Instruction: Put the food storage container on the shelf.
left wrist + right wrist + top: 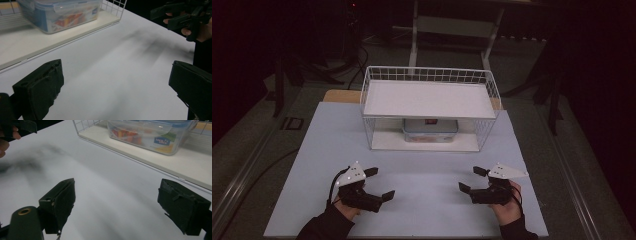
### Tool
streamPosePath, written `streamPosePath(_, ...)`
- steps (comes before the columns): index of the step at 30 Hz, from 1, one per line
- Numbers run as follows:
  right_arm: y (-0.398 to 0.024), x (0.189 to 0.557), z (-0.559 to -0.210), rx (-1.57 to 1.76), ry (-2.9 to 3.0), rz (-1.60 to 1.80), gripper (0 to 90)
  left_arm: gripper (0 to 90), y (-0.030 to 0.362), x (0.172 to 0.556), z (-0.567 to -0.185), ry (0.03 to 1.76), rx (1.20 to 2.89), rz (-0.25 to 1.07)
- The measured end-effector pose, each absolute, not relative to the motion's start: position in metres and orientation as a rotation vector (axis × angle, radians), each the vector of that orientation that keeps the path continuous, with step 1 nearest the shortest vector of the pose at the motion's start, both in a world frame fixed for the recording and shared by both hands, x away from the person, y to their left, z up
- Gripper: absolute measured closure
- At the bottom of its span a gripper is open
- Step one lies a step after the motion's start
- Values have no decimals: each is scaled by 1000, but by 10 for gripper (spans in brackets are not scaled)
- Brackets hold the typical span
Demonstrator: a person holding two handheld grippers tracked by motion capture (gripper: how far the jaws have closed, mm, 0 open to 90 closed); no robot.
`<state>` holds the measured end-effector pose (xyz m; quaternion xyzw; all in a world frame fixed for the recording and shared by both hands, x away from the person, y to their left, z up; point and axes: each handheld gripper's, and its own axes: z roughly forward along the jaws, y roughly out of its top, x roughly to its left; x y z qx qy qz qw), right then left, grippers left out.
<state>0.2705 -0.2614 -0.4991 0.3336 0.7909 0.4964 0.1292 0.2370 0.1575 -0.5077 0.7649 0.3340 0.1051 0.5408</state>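
A clear plastic food box (430,130) with a blue lid stands on the lower shelf of a white wire rack (429,92) at the middle of the table; colourful contents show through its wall (66,17) (147,136). My left gripper (379,183) rests low over the table's near left, open, with nothing between its jaws (116,85). My right gripper (472,179) sits at the near right, also open and empty (116,205). Both point inward and toward the rack, well short of it.
The white table top (422,165) stretches between the grippers and the rack. The rack's flat white upper shelf (429,100) covers the box from above. Dark floor, cables and frame legs (414,35) lie beyond the table.
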Motion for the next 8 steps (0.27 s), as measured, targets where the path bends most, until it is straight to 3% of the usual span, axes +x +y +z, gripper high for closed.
streamPosePath(8, -258, 272, -501, 958, 2329, 1426, 144, 0, 154, 238, -510, 763, 1841, 243)
